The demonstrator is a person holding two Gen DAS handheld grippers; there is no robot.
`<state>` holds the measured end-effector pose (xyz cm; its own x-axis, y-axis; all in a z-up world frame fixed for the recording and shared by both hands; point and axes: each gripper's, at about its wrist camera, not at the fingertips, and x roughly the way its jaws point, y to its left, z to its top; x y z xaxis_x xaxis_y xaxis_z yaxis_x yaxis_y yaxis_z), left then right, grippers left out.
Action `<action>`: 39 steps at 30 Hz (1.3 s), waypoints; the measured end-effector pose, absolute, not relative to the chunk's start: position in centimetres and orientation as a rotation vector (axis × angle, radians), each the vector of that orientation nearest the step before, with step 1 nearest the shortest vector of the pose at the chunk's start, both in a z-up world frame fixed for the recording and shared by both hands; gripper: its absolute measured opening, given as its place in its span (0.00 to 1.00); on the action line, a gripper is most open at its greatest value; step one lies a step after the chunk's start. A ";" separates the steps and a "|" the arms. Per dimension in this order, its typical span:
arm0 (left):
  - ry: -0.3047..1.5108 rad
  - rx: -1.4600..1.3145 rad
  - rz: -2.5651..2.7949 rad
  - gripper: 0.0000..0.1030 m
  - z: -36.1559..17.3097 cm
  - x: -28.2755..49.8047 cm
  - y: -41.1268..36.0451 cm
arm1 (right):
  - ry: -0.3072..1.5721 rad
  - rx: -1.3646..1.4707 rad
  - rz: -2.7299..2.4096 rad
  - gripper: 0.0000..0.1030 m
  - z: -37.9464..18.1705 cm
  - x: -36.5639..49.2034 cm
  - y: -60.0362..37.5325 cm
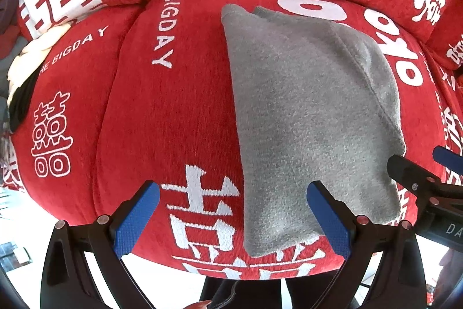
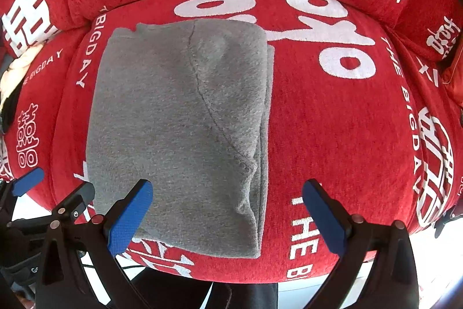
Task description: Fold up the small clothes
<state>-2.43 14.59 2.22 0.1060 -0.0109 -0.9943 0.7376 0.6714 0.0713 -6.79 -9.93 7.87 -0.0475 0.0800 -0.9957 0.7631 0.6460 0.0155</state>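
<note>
Grey garment (image 2: 179, 129) folded into a thick rectangle on the red sofa cushion (image 2: 341, 135), near its front edge.

Left gripper (image 1: 231, 219) and right gripper (image 2: 228, 217) both hover spread wide, holding nothing. Folding looks nearly finished; next probably one more halving, gripping the soft fleecy front corners.

Folded garment (image 2: 176, 129): plain heather grey fleece. Sofa cover (image 2: 332, 120): red, white characters and "THE BIGDAY" lettering. Both grippers' pads (image 1: 136, 219): blue, on black fingers.
</note>
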 end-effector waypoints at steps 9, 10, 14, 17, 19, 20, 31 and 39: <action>1.363 0.678 -0.610 0.99 2.1 -2.5 14.7 | 1.548 0.723 -0.656 1.00 7.7 -6.7 -9.9; 1.363 0.679 -0.609 0.99 2.1 -2.5 14.7 | 1.548 0.723 -0.657 1.00 7.7 -6.7 -9.9; 1.364 0.679 -0.609 0.99 2.0 -2.6 14.7 | 1.552 0.722 -0.659 1.00 7.6 -6.7 -9.8; 1.364 0.682 -0.607 0.99 2.0 -2.5 14.7 | 1.551 0.722 -0.661 1.00 7.6 -6.6 -9.8; 1.364 0.684 -0.608 0.99 1.9 -2.4 14.8 | 1.551 0.723 -0.661 1.00 7.6 -6.6 -9.8; 1.364 0.686 -0.608 0.99 1.9 -2.4 14.8 | 1.551 0.723 -0.660 1.00 7.6 -6.6 -9.8; 1.364 0.695 -0.604 0.99 1.7 -2.4 14.8 | 1.554 0.721 -0.661 1.00 7.5 -6.5 -9.8; 1.369 0.692 -0.599 0.99 1.6 -2.3 14.7 | 1.557 0.717 -0.658 1.00 7.5 -6.4 -9.8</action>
